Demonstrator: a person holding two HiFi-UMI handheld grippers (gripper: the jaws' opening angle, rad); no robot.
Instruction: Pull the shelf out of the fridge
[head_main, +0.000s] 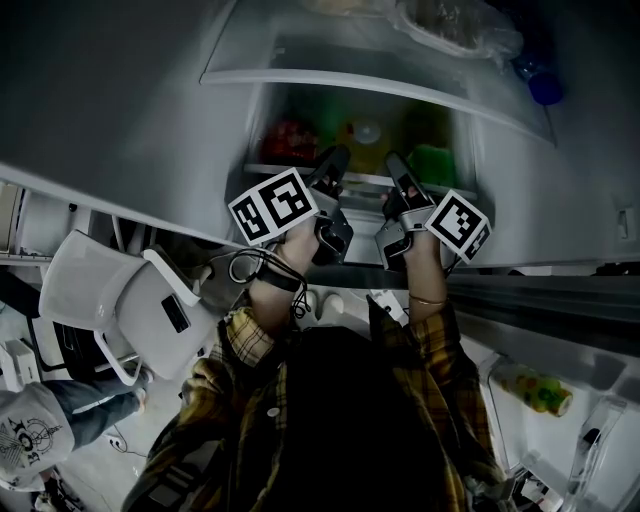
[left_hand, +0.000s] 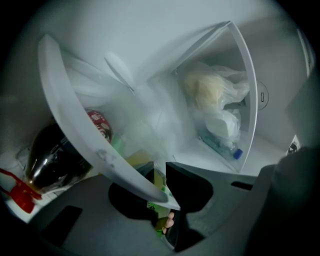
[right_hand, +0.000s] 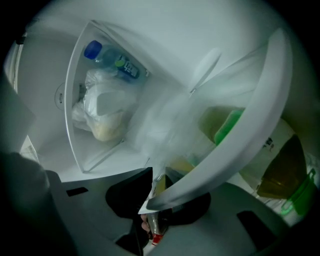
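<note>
- shelf (head_main: 365, 179): clear pane with a white front trim (left_hand: 75, 120); seated inside the fridge (head_main: 262, 125) at mid-height, below an upper shelf (head_main: 380, 85)
- left gripper (head_main: 333, 160): jaws pinched onto the trim's edge
- right gripper (head_main: 397, 168): jaws clamped on the same trim, just beside the left gripper
- goods beyond the trim: red item (head_main: 290, 140); green item (head_main: 432, 160)
- upper shelf: bagged food (head_main: 450, 25); blue-capped bottle (head_main: 545, 90)
- surroundings: white chair (head_main: 130, 310) at lower left; door bin (head_main: 600, 420) at lower right, holding a yellow-green bottle (head_main: 535, 390); light dim
</note>
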